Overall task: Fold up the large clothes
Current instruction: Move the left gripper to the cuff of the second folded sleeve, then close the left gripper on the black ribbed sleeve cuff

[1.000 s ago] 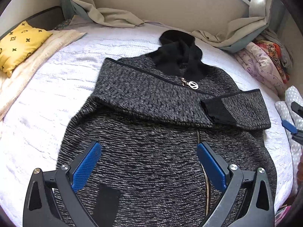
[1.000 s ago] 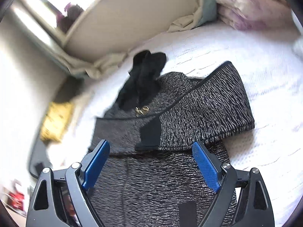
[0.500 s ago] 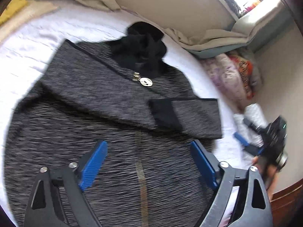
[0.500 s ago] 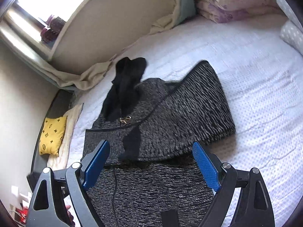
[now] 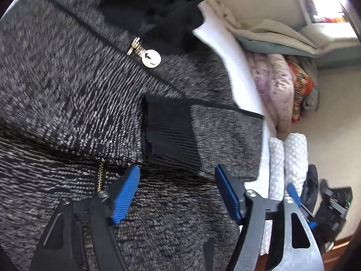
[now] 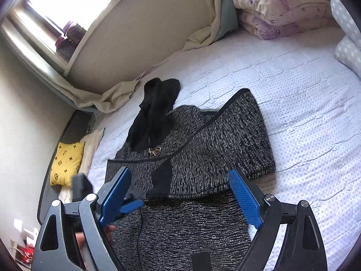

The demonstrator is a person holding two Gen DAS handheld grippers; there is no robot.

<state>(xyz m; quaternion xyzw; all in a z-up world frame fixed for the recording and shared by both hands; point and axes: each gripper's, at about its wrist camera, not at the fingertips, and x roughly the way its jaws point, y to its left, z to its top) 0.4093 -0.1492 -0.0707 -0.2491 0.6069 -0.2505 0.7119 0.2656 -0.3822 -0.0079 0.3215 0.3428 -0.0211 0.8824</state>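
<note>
The left gripper (image 5: 176,194) hangs just above a grey knitted jacket (image 5: 67,103) spread on the bed (image 5: 227,52), its jaws closing with nothing pressed between the blue pads. Just beyond the gripper lies a black cuff (image 5: 169,131) on a sleeve folded across the jacket. A round zipper pull (image 5: 151,58) sits farther up, below the black hood (image 5: 158,15). Beside the jacket's far edge are folded quilts (image 5: 277,85) and spotted pillows (image 5: 288,158).

Bedspread (image 6: 304,117) right of jacket (image 6: 203,146) free; folded quilts (image 6: 277,11) block headboard corner.
</note>
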